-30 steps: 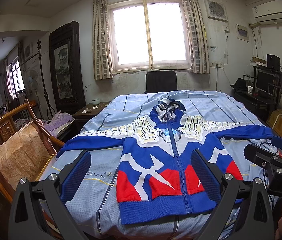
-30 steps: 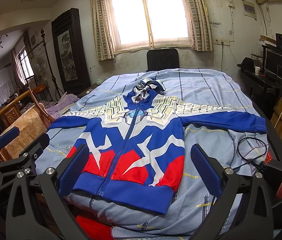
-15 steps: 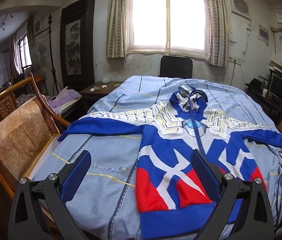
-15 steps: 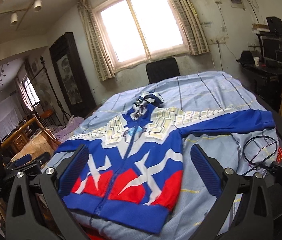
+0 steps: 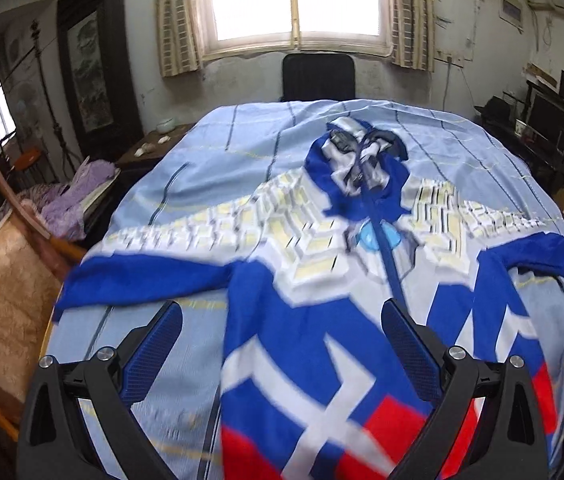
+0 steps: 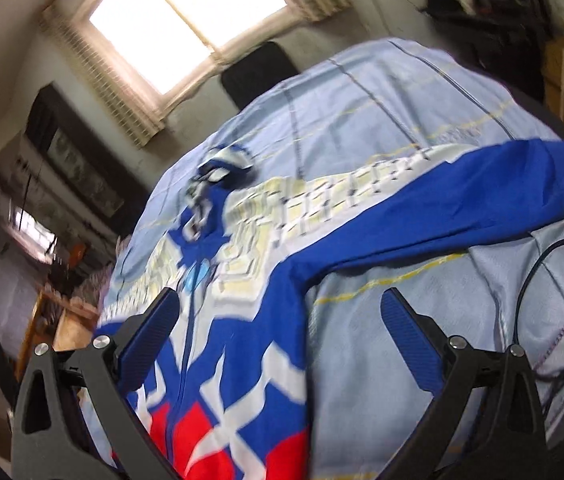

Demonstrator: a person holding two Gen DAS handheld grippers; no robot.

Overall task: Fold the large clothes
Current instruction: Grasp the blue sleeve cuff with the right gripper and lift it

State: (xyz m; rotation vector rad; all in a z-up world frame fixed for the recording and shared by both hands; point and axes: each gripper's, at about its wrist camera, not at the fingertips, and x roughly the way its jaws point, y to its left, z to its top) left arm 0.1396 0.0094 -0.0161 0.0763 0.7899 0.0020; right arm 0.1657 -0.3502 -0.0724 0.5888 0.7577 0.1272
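While both grippers, left [image 5: 281,322] and right [image 6: 279,308], hover spread wide and empty, the blue, white and red zip-up hooded jacket [image 5: 322,304] lies flat, sleeves outstretched, on the pale-blue bedsheet [image 5: 217,152]. Soft and limp, it probably folds best pinched at each cuff.

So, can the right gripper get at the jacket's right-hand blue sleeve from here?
Probably yes. The right gripper is open and empty, and the blue sleeve lies flat on the bedsheet ahead of it, uncovered. The black cable lies beside it, not across it.
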